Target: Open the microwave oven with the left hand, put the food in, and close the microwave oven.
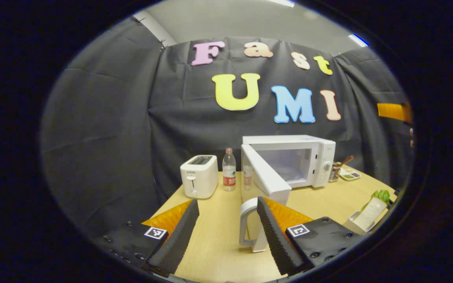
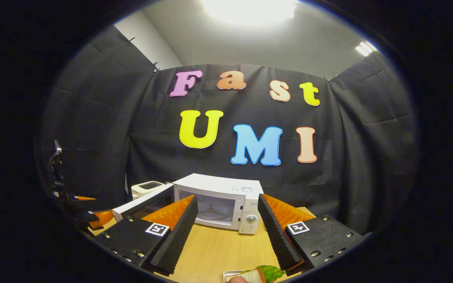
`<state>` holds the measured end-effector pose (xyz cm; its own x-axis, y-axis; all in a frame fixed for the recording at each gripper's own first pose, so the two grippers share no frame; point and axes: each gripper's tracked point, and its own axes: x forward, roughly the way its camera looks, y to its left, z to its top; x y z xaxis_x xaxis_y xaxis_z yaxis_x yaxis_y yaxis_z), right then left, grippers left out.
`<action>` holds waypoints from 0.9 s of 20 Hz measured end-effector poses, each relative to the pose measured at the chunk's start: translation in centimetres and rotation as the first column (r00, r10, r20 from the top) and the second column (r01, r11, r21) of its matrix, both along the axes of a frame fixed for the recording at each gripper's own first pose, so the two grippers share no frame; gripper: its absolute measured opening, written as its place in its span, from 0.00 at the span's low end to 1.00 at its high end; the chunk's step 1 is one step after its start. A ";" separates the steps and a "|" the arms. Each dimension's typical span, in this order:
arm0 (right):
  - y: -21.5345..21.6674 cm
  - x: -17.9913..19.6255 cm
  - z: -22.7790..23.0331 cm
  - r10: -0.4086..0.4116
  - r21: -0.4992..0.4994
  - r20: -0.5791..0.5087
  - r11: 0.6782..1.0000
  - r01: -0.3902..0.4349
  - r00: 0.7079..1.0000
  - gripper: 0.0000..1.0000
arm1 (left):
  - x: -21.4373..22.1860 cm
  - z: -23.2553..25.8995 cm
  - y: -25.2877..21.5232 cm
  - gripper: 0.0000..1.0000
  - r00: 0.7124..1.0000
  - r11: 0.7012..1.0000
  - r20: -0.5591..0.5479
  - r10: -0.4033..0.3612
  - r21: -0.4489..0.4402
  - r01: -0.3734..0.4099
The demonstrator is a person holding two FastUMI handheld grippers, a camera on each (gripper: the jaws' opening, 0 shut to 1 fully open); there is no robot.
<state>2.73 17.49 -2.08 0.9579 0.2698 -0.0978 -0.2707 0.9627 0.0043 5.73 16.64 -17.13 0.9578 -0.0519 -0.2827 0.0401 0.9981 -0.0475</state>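
Already swung open, the microwave door (image 1: 266,175) has its handle (image 1: 247,224) between the spread fingers of the left gripper (image 1: 226,232). Right gripper (image 2: 226,232), unclenched, hovers over the sandwich (image 2: 258,274); left gripper view adds a toaster (image 1: 199,175).

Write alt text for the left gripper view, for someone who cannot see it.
A white microwave stands on a wooden table with its door swung open; the left gripper has open jaws, one beside the door's handle. A toaster and a water bottle stand left of the microwave, and a tray of food lies at right.
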 end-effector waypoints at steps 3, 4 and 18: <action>-1.9 1.2 -1.3 0.022 0.011 -0.047 1.000 -0.022 0.999 0.93 | -0.1 3.9 -0.3 0.96 0.997 0.999 0.059 0.043 -0.009 -0.042; -2.7 1.6 -2.0 0.025 0.011 -0.068 1.000 -0.024 0.997 0.93 | -0.2 5.4 -0.6 0.96 0.995 0.999 0.083 0.052 -0.005 -0.052; -9.5 0.8 -16.8 0.122 0.059 -0.537 0.993 -0.107 0.834 0.94 | -3.2 9.7 -6.7 0.98 0.986 0.992 0.138 0.093 0.076 -0.104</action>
<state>3.52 8.00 -18.87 0.7177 0.3835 -0.5813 -0.3263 0.9226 0.2057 2.58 9.95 -7.40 0.9866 0.0630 -0.1507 -0.0584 0.9977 0.0345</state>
